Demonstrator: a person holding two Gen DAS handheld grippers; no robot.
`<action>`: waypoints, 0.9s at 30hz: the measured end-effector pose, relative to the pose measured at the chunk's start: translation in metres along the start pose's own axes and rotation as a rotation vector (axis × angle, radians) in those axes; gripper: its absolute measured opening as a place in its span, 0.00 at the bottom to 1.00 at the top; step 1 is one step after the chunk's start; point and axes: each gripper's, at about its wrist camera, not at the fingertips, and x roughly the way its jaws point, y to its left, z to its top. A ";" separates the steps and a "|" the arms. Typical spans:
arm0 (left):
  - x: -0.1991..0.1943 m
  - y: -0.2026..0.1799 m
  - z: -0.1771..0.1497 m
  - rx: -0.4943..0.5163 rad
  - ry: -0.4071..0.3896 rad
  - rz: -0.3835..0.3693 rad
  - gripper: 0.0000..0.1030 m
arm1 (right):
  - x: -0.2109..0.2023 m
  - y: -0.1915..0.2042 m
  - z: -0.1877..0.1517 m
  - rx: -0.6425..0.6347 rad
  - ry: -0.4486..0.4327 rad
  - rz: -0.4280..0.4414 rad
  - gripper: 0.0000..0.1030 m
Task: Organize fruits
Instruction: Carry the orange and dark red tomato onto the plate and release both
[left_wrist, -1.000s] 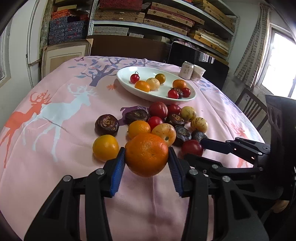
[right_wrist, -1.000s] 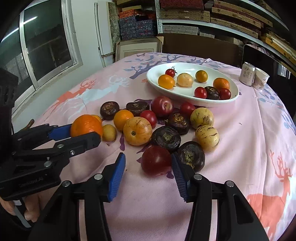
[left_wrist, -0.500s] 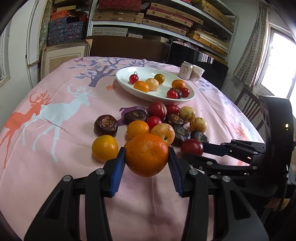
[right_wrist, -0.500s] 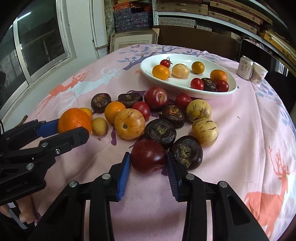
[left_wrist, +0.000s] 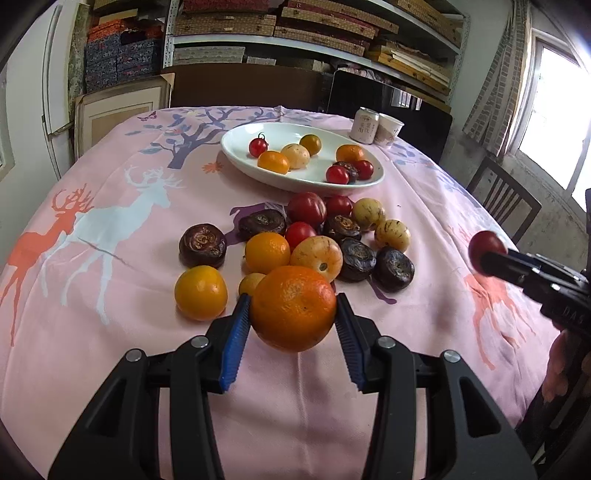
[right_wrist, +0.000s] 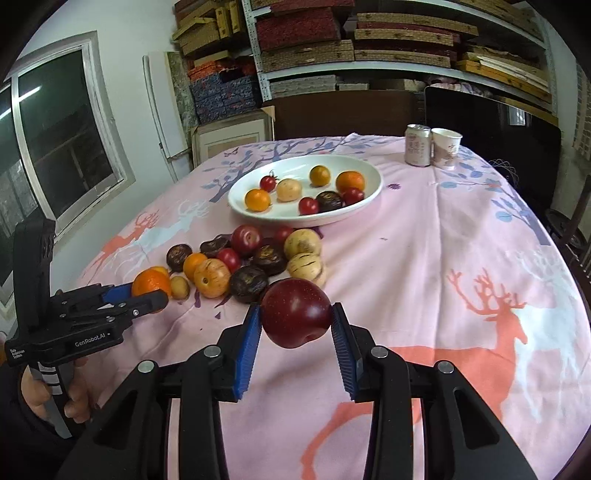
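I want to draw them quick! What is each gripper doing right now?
Left gripper: closed on the big orange.
Right gripper: closed on the dark red plum, lifted off the table.

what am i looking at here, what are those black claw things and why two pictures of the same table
No robot here: a person holds a hand-held clamp in each hand, each with two blue-padded fingers. A wide-angle camera on each clamp looks forward along its fingers, so you get two views of one table.

In the left clamp's view, the left gripper is shut on an orange. In the right clamp's view, the right gripper is shut on a dark red plum, held above the pink tablecloth.

On the cloth lies a pile of fruit, and behind it a white plate already holding some. A can and a paper cup stand at the far edge.
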 end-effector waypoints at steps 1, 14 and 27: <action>-0.003 -0.001 0.005 0.002 -0.003 -0.007 0.43 | -0.003 -0.006 0.005 0.004 -0.009 -0.005 0.38; 0.046 0.001 0.144 -0.023 -0.020 -0.033 0.44 | 0.056 -0.027 0.121 -0.029 -0.052 0.017 0.38; 0.144 0.027 0.187 -0.108 0.067 -0.019 0.79 | 0.164 -0.022 0.158 -0.023 0.000 -0.017 0.57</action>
